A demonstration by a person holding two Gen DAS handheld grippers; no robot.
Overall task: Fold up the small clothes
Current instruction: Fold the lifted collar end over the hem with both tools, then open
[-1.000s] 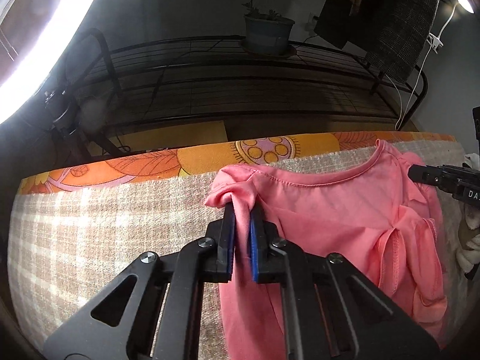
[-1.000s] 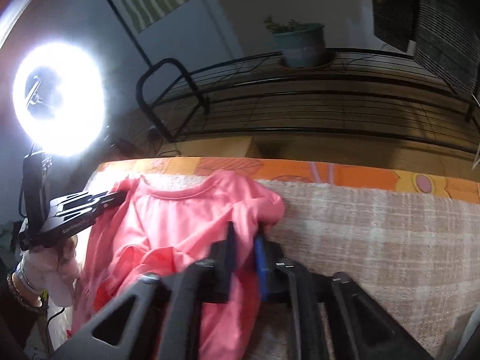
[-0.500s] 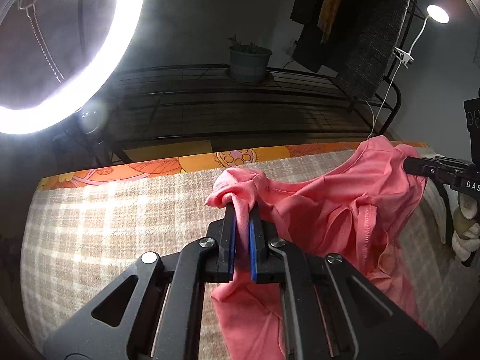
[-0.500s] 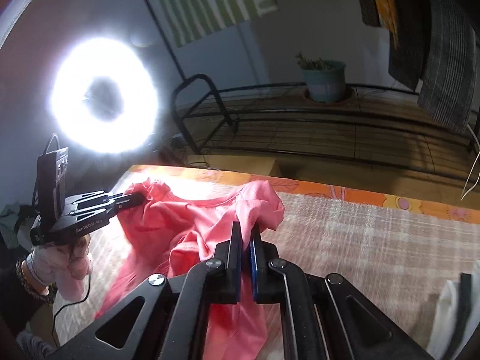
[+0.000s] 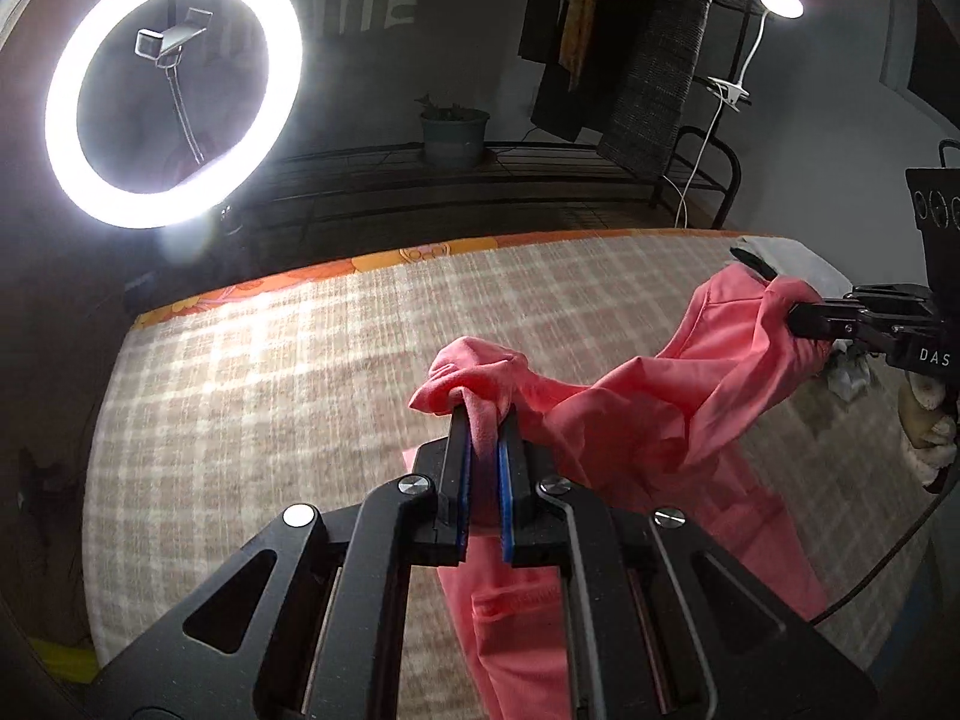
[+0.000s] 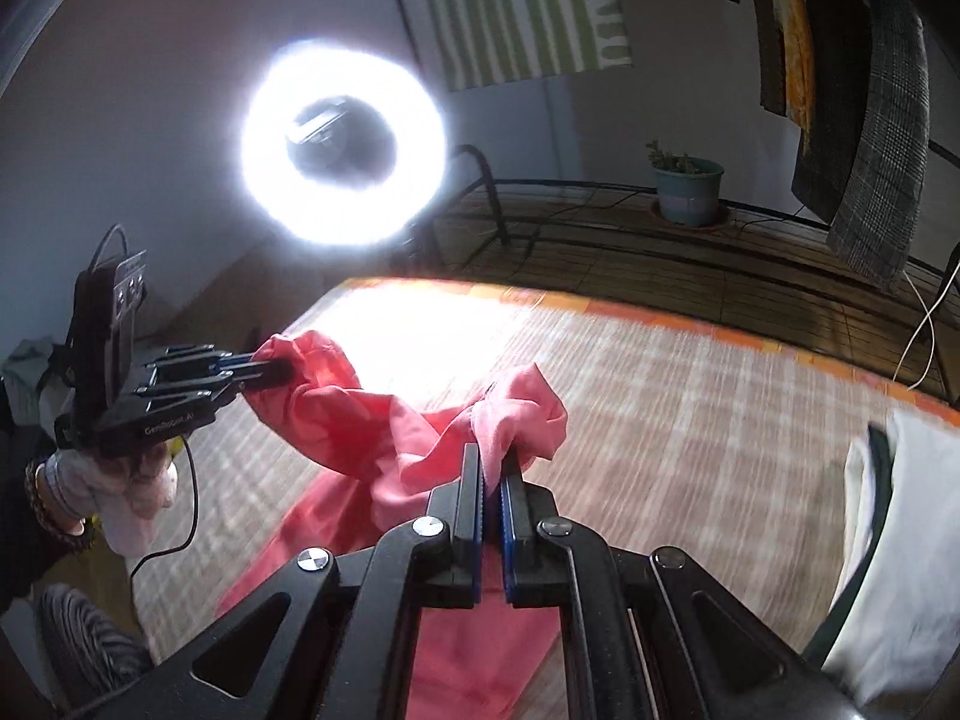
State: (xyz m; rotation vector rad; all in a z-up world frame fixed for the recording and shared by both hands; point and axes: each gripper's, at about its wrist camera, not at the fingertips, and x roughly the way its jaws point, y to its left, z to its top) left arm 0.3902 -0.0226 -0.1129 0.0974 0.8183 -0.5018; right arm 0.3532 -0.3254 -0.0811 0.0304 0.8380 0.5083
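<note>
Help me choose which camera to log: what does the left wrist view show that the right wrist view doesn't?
Only the left wrist view shows the clip lamp. Only the right wrist view shows the green striped cloth on the wall and the white garment with dark trim. Both show the pink shirt pinched by the left gripper and right gripper, the ring light, and the potted plant.

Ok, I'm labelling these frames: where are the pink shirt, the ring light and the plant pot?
pink shirt (image 5: pixel 648 414), left wrist view, sagging middle.
ring light (image 5: pixel 174 90), left wrist view, glowing ring.
plant pot (image 6: pixel 687 195), right wrist view, pot wall.
</note>
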